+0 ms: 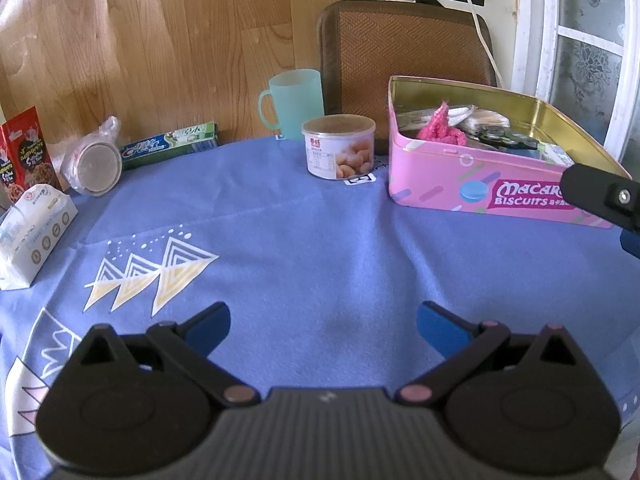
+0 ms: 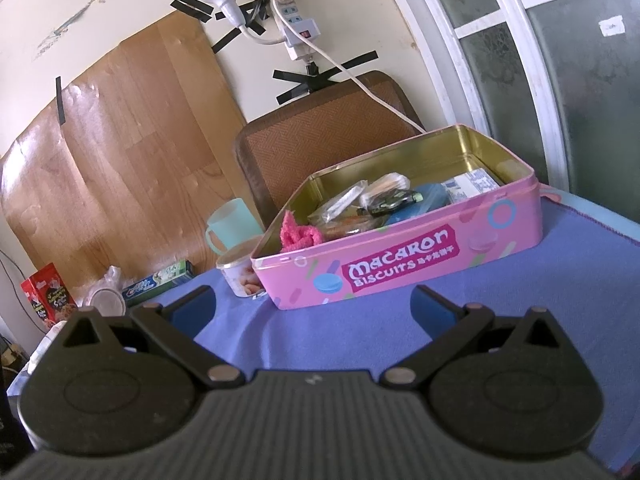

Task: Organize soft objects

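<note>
Both grippers, left gripper [image 1: 323,326] and right gripper [image 2: 313,306], hover over the tabletop [image 1: 320,240], jaws apart and empty. The tissue pack [image 1: 34,230] lies at far left, well apart from the pink tin [image 2: 400,260]. We judge it next: pinch mid-body, gently.

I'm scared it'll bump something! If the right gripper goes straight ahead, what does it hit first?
Probably the pink biscuit tin. The open right gripper points at its front wall, with only bare blue cloth between.
</note>
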Action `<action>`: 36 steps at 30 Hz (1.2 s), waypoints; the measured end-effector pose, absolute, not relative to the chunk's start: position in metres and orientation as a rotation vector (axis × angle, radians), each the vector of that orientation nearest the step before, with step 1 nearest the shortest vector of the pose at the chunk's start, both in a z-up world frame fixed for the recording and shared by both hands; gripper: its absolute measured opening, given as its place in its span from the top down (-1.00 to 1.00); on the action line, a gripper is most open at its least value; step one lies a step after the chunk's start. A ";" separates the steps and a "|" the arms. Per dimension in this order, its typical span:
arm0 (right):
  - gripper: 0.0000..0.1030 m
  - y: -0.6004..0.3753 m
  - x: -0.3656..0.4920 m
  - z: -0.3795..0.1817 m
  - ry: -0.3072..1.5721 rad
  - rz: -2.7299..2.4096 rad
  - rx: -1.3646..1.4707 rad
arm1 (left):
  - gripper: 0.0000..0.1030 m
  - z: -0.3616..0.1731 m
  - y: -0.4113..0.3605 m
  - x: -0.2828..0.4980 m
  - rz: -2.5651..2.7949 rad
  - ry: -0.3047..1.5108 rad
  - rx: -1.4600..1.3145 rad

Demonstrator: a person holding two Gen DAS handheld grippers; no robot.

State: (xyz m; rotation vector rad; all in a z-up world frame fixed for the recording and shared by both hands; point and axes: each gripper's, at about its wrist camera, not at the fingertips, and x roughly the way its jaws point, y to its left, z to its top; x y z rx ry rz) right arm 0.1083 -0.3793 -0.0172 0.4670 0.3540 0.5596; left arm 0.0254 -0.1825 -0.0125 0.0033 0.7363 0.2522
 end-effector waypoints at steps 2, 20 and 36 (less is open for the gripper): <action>-1.00 -0.380 0.109 -0.018 0.356 0.561 0.467 | -1.00 -0.012 -0.183 0.025 0.253 0.735 0.005; -1.00 -0.376 0.110 -0.021 0.368 0.560 0.449 | -1.00 -0.019 -0.181 0.029 0.241 0.773 -0.009; -1.00 -0.375 0.109 -0.019 0.356 0.537 0.415 | -1.00 -0.007 -0.182 0.026 0.258 0.730 0.009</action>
